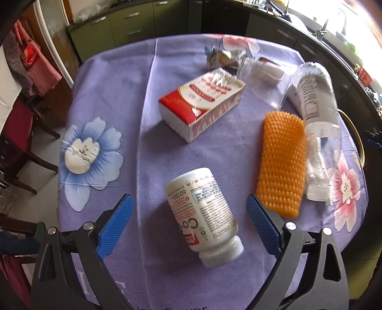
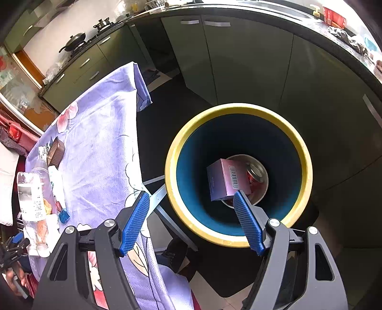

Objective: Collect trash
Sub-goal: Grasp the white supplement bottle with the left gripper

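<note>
Partly done: pink carton [image 2: 226, 181] and metal can [image 2: 256, 172] already in yellow-rimmed blue bin [image 2: 238, 108]. Right tongs [image 2: 191, 223] spread, empty, above it. Left tongs [image 1: 189, 224] spread around white plastic pill bottle [image 1: 203, 214] lying on purple-clothed surface [image 1: 133, 95]; red-white cardboard box [image 1: 203, 102], orange bristle brush [image 1: 283, 162], clear plastic bottle [image 1: 315, 114] remain.

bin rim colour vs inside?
Yellow rim, dark teal-blue inner wall on the bin. Clearest in the right wrist view.

cabinets: olive-green base units [image 1: 133, 26] with bar handles under a dark countertop [image 2: 238, 6] | stove: black wok [image 2: 72, 43] on hob | table: round, lilac floral cloth [image 1: 133, 100] | seating: dark wood chair [image 1: 16, 133] with red cushion | floor: pale tiles [image 2: 358, 274] | light: bright daylight from window [image 1: 355, 21]
</note>
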A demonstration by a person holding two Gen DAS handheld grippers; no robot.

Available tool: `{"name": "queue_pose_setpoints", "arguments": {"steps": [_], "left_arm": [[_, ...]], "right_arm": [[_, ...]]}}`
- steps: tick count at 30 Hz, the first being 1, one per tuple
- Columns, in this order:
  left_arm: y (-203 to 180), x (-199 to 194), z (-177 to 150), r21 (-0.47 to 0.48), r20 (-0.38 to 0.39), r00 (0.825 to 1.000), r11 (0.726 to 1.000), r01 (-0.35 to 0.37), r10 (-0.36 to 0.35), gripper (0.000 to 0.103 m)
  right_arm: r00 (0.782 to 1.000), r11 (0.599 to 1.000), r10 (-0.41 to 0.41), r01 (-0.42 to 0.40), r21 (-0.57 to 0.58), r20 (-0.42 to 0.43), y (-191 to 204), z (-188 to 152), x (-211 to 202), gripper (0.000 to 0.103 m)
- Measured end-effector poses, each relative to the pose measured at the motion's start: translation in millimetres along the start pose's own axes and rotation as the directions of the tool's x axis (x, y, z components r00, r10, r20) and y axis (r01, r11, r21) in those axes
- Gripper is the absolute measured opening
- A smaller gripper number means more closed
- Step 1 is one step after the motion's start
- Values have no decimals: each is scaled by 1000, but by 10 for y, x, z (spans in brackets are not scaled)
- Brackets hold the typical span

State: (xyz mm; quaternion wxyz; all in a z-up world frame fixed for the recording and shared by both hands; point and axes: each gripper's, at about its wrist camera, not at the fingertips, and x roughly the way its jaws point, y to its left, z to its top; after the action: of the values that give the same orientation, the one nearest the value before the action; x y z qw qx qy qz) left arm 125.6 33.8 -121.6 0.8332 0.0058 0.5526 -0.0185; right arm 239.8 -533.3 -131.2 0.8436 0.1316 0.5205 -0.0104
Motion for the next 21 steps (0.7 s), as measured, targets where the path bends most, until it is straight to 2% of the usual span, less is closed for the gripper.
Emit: {"name": "queue_pose_setpoints", "arguments": {"steps": [2, 8, 12, 15, 21], "left_arm": [[3, 67, -3, -2, -15, 1000, 1000, 11, -11, 86], [-42, 170, 8, 6, -50, 998, 1000, 27, -26, 65], [-83, 211, -3, 24, -67, 997, 999, 27, -26, 46], [-138, 225, -11, 55, -62, 998, 998, 12, -9, 45], [-207, 104, -27, 82, -43, 999, 996, 29, -26, 45]], "right_arm": [[1000, 1000, -2, 2, -1, -4, -10, 2, 10, 72], [1000, 1000, -7, 7, -2, -15, -36, 18, 49, 72], [1000, 1000, -4, 4, -3, -19, -24, 21, 76, 72], [1000, 1000, 0, 0, -6, -23, -4, 14, 95, 72], [1000, 1000, 0, 0, -8, -28, 1, 5, 115, 72]]}}
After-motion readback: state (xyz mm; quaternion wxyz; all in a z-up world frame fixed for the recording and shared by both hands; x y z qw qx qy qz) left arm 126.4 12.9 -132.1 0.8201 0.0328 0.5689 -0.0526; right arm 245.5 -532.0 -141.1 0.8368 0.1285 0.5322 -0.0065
